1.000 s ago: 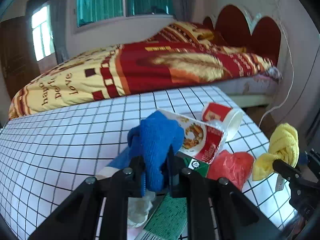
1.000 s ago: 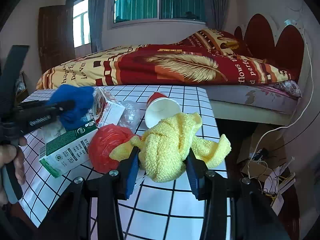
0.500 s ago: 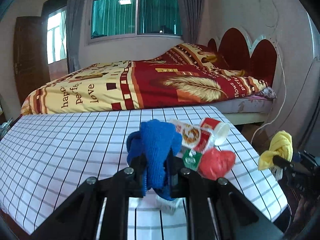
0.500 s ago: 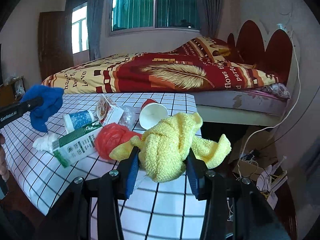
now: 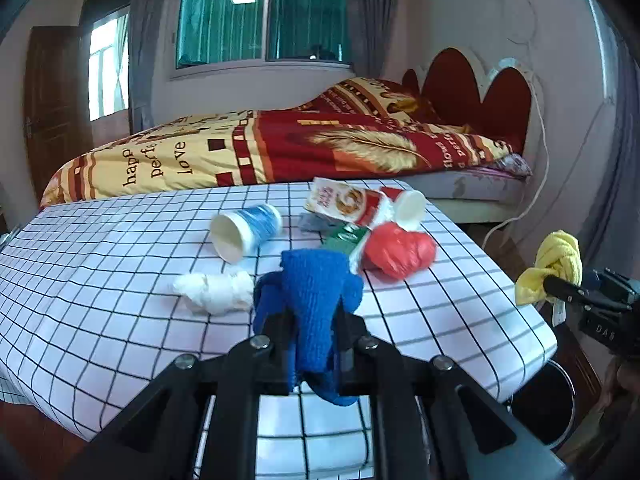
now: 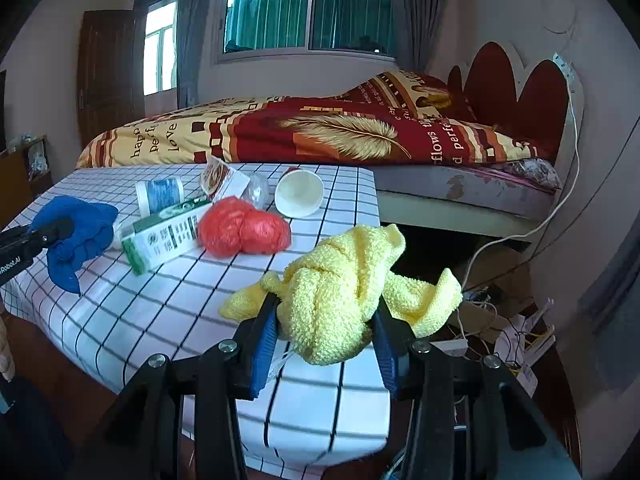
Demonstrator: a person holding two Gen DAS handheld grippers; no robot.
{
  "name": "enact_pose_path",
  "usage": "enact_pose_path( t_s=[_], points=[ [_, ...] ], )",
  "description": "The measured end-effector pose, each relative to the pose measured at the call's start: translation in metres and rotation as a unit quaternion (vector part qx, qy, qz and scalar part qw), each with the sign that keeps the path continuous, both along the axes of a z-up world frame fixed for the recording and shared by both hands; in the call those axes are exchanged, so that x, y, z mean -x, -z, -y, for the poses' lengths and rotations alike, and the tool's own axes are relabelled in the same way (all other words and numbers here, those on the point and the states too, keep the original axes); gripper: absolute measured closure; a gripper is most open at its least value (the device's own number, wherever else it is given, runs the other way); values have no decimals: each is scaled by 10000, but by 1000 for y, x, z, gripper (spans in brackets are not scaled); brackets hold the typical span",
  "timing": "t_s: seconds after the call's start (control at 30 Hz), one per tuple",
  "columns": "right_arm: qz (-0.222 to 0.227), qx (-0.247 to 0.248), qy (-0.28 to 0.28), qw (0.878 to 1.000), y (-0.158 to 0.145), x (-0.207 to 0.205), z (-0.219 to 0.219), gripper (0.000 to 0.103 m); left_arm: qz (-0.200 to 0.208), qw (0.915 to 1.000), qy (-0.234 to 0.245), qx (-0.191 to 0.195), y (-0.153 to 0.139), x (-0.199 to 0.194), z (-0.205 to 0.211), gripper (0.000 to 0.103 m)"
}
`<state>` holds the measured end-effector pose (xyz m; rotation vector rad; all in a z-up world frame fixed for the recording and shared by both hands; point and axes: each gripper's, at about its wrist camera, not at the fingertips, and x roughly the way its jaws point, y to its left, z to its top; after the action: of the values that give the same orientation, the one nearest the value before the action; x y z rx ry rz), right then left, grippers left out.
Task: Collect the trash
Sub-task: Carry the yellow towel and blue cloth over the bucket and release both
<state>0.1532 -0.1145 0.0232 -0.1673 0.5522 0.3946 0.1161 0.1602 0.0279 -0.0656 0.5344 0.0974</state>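
My left gripper (image 5: 314, 322) is shut on a blue cloth (image 5: 316, 300) above the near edge of the checked table (image 5: 100, 280). My right gripper (image 6: 326, 316) is shut on a yellow cloth (image 6: 340, 292) over the table's near right corner. Trash lies on the table: a red plastic bag (image 5: 400, 250), a green and white carton (image 6: 164, 236), a blue paper cup (image 5: 246, 230), a crumpled white tissue (image 5: 214, 292), a red and white cup (image 6: 300, 192) and a printed snack box (image 5: 340, 204).
A dark round bin (image 5: 544, 404) stands on the floor below the table's right corner. A bed (image 5: 280, 148) with a red and yellow blanket lies behind the table. A white cable (image 6: 520, 232) and boxes lie on the floor at right.
Both grippers have pulled back from the trash toward the table's near edge, still holding their cloths. The blue cup and white tissue have come into the left wrist view.
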Motion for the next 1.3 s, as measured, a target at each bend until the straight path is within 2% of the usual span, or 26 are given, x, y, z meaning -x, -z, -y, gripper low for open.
enact_pose_path(
  t_s=[0.2, 0.7, 1.03, 1.17, 1.3],
  points=[
    [-35, 103, 117, 9999, 7, 20, 18, 57, -44, 9998, 168, 77, 10, 13, 15, 90],
    [-60, 164, 541, 9984, 16, 52, 72, 57, 17, 9966, 808, 165, 10, 26, 66, 93],
    [-184, 83, 872, 9960, 30, 66, 115, 57, -53, 9902, 1374, 257, 12, 20, 121, 96],
    [-261, 87, 1054, 9940, 37, 69, 133, 57, -192, 9832, 1755, 470, 14, 5, 144, 99],
    [-235, 10, 1246, 9919, 39, 73, 156, 57, -270, 9802, 1903, 479, 21, 5, 149, 99]
  ],
)
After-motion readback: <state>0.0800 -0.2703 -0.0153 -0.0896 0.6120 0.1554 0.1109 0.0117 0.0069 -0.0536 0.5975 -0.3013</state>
